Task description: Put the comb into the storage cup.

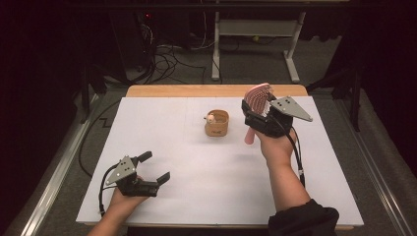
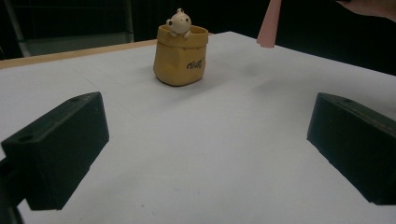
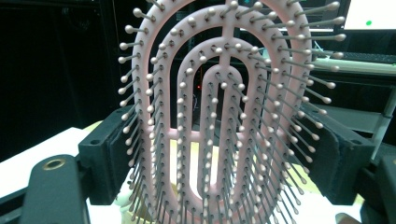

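- Left tool (image 1: 157,167) is rested low on the worktop (image 1: 196,196), its jaws spread wide with nothing between them.
- Brush (image 3: 224,116) is clamped by its head in the right tool (image 1: 258,109), held up above the worktop, handle hanging down, just right of the pot (image 1: 217,123).
- Carrying step is judged in hand; next, the handle must be lined up over the pot's mouth and lowered.

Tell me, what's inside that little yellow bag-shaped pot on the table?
A small cream bear-like figure peeks over the rim of the yellow bag-shaped pot. The pot's wall hides the figure's lower body and anything deeper inside.
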The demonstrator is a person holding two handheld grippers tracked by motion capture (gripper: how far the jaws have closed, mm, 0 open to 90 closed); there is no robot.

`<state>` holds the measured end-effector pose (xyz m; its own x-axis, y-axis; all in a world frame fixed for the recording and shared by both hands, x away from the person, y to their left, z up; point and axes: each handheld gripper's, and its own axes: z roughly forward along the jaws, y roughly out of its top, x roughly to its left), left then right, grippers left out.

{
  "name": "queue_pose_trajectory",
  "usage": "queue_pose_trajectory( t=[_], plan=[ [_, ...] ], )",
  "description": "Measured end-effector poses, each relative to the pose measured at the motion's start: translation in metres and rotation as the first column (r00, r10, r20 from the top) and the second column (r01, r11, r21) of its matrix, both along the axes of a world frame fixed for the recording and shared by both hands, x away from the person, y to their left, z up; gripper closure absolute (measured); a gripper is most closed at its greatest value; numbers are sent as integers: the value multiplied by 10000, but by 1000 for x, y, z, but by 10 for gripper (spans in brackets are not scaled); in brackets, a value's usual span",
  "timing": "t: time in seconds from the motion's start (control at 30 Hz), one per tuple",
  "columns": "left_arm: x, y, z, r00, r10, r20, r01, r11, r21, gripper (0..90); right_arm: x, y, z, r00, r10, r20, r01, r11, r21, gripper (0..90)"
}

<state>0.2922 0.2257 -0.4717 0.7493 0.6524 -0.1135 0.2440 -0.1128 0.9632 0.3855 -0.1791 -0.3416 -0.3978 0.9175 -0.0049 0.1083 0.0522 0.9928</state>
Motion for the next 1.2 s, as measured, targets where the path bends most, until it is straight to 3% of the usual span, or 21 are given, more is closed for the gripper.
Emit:
queue_pose_trajectory(
  t=[1.2],
  plan=[
    [0, -1, 0, 10000, -22, 32, 22, 10000, 66, 0, 18, 18, 11, 9993, 9, 367, -17, 9998, 211, 203]
  ],
)
